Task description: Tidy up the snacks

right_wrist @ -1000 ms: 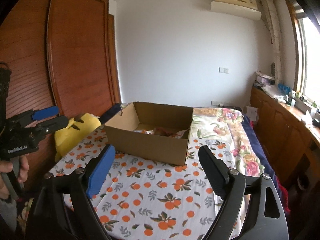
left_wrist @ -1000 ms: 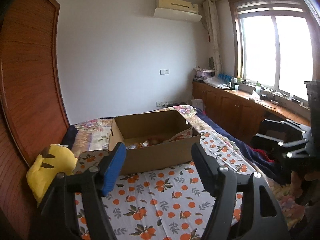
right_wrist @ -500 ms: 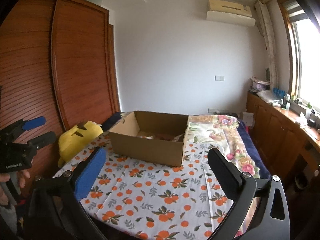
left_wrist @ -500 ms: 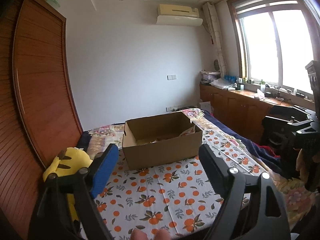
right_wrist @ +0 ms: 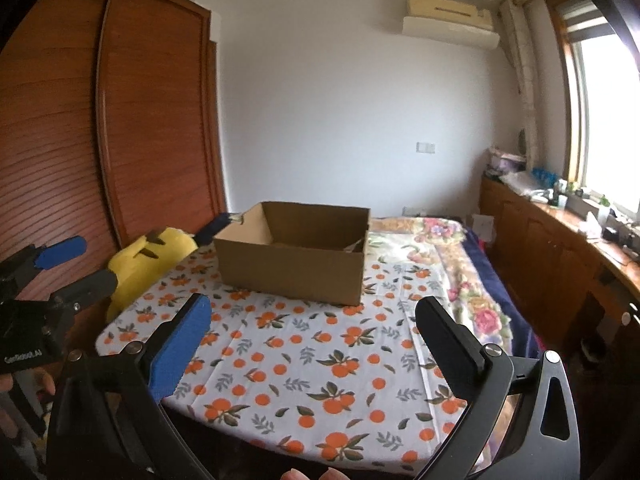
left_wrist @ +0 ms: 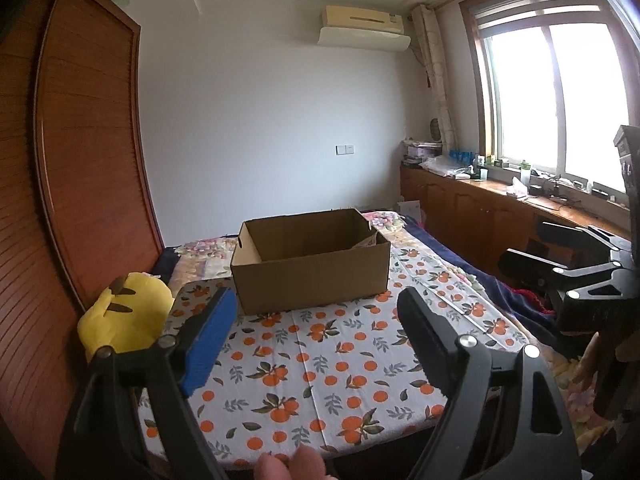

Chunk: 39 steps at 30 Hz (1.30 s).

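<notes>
At far left stands a ribbed wooden wardrobe [left_wrist: 80, 184], and below it one soft, rounded yellow plush toy [left_wrist: 124, 316] lies at the edge of the bed. The bed wears a smooth white sheet [left_wrist: 328, 364] printed with oranges and leaves. One plain rectangular cardboard box [left_wrist: 312, 276] sits on it, top open; what looks like a snack wrapper [left_wrist: 366, 241] peeks up in its right inner corner, though the low view hides the rest of the inside. The left gripper [left_wrist: 316, 348] hangs spread wide and empty above the near sheet, one blue pad [left_wrist: 210, 340] on its left finger. The right gripper [right_wrist: 312, 344] likewise gapes empty. Compared with a second ago, both cameras sit farther back and lower, so the box looks smaller and its contents show less.
</notes>
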### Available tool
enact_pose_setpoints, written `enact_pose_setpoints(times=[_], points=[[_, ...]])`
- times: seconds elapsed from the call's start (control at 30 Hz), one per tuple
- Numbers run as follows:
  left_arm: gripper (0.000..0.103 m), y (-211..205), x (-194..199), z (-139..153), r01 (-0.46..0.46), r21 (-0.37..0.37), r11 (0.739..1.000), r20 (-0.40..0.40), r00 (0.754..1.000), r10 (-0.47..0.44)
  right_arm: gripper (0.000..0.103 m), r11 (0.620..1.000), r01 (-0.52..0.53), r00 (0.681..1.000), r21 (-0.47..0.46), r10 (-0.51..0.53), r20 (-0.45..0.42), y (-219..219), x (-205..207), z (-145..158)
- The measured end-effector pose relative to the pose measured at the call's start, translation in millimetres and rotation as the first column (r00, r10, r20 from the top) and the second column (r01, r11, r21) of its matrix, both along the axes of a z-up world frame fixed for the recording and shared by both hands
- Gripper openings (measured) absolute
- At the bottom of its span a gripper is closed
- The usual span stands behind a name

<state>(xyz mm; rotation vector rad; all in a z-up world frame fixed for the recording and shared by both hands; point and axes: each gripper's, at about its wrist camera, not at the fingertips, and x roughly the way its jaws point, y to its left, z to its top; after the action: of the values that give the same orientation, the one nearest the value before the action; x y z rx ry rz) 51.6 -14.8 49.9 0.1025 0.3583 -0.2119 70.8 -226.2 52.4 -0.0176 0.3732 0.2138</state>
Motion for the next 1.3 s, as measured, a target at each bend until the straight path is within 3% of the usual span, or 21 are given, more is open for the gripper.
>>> enact_pose_setpoints(times=[0.8, 1.3], points=[[0.083, 7.0, -17.1, -51.8, -0.089, -0.012, 0.996, -0.02, 0.996, 0.089, 0.103, 0.996, 0.089, 0.994, 0.017, -0.088, -0.063, -6.8, -16.0, -59.7], [0.083, 11.2, -14.8, -61.6, -0.151, 0.005, 0.988, -0.036, 0.988, 0.151, 0.103, 0.993, 0.113, 0.992, 0.022, -0.112, -0.063, -9.3, -20.8, -68.5]])
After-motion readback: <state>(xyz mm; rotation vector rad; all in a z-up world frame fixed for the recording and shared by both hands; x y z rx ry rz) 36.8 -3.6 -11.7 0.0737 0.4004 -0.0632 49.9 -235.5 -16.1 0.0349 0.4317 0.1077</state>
